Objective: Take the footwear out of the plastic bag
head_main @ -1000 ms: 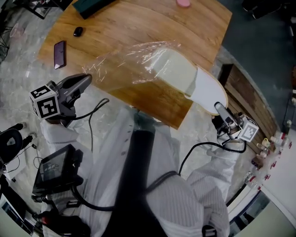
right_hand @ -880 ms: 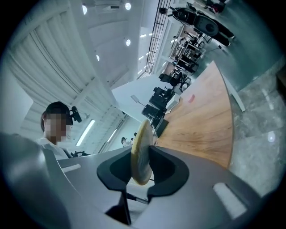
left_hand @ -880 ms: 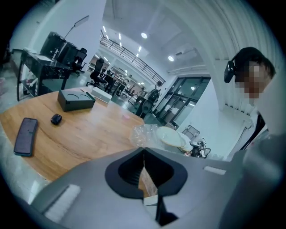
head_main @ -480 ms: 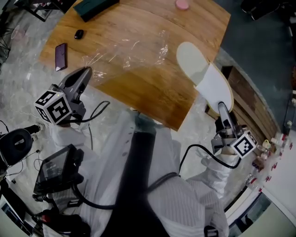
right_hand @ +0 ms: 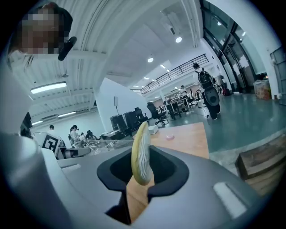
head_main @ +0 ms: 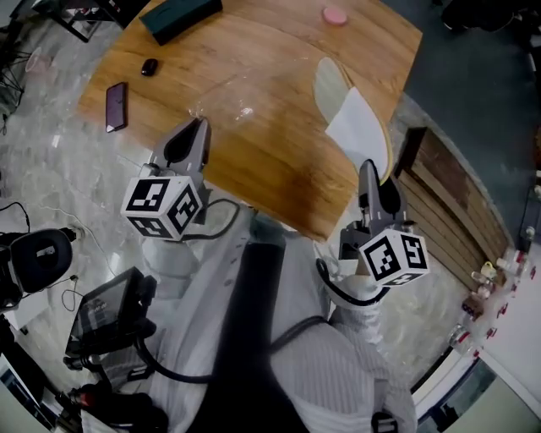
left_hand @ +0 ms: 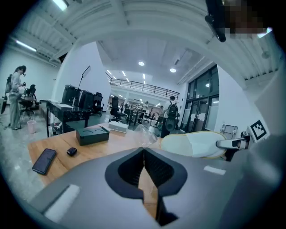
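Note:
A white slipper with a cream sole hangs tilted on its side over the right part of the wooden table, outside the bag. My right gripper is shut on the slipper's near rim, and in the right gripper view the slipper stands edge-on between the jaws. The clear plastic bag lies slack and empty on the table. My left gripper is shut, pinching the bag's near edge. In the left gripper view crumpled clear plastic shows just beyond the shut jaws.
On the table's far left lie a dark phone and a small black object. A dark green box and a pink round thing sit at the far edge. Wooden crates stand on the floor to the right.
The slipper has slid out of the bag, which has collapsed flat. My right gripper swung left and up with the slipper, turning it on edge. My left gripper moved right, nearer the table.

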Demonstrator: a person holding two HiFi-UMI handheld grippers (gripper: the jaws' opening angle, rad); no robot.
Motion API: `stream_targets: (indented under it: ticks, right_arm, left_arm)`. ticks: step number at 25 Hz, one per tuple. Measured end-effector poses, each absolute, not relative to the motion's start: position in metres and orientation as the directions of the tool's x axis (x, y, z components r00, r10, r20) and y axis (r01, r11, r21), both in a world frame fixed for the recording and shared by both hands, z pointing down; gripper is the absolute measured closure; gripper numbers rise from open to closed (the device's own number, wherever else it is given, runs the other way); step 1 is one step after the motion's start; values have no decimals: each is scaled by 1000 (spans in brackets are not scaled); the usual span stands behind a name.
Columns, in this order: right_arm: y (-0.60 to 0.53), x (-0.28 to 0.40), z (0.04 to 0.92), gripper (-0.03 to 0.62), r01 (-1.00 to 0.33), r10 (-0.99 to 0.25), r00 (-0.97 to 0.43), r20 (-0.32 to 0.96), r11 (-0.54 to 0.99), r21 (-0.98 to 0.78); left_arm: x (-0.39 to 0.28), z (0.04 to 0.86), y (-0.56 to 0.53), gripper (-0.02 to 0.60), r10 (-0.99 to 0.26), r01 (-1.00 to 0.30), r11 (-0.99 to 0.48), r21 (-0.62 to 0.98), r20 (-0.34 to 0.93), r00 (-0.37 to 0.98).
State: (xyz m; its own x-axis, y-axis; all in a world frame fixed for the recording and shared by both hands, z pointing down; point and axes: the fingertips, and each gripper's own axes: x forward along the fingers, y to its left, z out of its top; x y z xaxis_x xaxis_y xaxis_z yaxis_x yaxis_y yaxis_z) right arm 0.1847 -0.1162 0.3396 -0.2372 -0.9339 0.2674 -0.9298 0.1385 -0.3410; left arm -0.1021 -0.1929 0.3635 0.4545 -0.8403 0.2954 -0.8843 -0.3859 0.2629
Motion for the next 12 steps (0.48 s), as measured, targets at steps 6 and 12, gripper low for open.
stream_targets:
  ticks: [6,12]
  right_arm:
    - [-120,169,345,507,-946,-934,-225,277,142,-290]
    - [-121,171,347,507,-955,-936,-211,283,135,-265]
  left_arm:
    - [-81,360,-193,577,-832,-873,-412,260,284,477]
    - [-75,358,-192,577,-828,-869,-422,257,281,485]
